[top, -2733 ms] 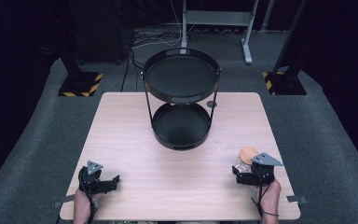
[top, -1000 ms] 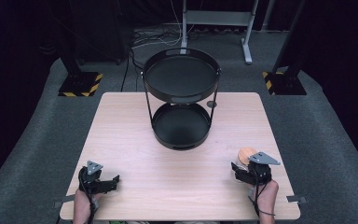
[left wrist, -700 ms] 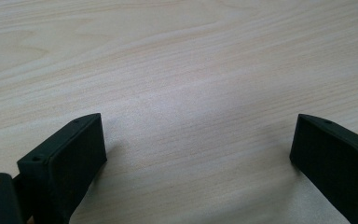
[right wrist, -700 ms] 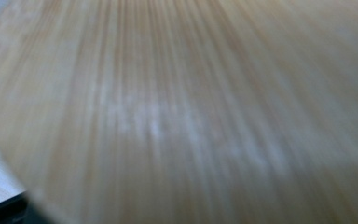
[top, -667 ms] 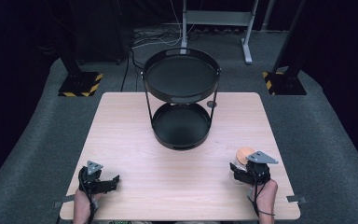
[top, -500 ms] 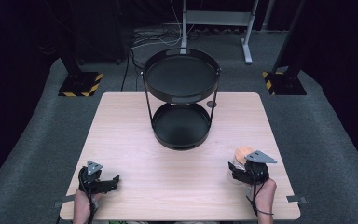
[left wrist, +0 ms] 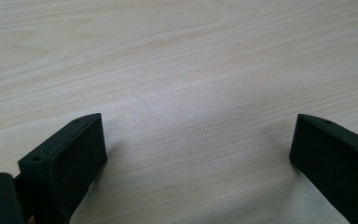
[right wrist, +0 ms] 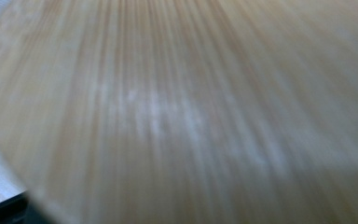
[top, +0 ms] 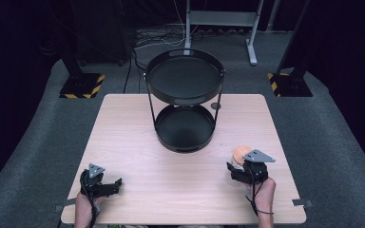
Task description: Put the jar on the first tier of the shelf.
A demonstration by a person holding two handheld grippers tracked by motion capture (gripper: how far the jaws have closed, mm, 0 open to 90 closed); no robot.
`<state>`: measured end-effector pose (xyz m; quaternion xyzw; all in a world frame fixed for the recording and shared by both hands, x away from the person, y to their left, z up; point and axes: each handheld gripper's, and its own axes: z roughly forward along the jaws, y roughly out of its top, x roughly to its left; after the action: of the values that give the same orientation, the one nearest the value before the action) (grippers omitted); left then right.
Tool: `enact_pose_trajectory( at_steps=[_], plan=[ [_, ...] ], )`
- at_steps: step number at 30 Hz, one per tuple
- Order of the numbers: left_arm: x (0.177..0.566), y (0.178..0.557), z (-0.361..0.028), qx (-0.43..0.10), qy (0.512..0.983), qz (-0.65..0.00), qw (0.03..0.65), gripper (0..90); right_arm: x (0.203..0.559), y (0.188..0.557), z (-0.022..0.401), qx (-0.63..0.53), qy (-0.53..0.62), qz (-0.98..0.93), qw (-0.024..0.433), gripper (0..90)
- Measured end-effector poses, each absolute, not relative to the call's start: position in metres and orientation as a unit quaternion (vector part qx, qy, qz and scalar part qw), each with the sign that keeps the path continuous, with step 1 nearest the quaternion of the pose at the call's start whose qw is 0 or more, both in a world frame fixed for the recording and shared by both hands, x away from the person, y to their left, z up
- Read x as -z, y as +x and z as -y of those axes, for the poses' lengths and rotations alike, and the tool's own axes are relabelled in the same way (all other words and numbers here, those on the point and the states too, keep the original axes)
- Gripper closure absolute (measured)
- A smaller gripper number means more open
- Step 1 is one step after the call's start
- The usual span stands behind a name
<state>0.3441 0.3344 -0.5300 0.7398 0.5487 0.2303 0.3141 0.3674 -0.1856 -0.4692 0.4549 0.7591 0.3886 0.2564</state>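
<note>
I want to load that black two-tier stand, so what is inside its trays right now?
The upper tray of the two-tier stand looks bare. The lower tray shows bare at its front; its rear is covered by the upper one.

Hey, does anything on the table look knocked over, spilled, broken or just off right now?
Nothing stands out. The black two-tier round metal tray stand sits upright on the pale wooden table, both trays level. The right gripper holds a round light wooden lid near the right edge.
</note>
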Motion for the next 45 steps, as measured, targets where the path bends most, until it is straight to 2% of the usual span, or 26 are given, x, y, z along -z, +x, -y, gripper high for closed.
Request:
enact_pose_trajectory(
  at_steps=[17, 45],
  plan=[
    [0.53, 0.344, -0.334, -0.23, 0.74, -0.548, 0.314, 3.6, 0.461, 0.372, 0.182, -0.396, 0.445, -0.76, 0.261, 25.7],
    [0.53, 0.344, -0.335, -0.231, 0.74, -0.549, 0.314, 3.6, 0.459, 0.395, 0.161, -0.397, 0.425, -0.776, 0.244, 25.7]
  ],
)
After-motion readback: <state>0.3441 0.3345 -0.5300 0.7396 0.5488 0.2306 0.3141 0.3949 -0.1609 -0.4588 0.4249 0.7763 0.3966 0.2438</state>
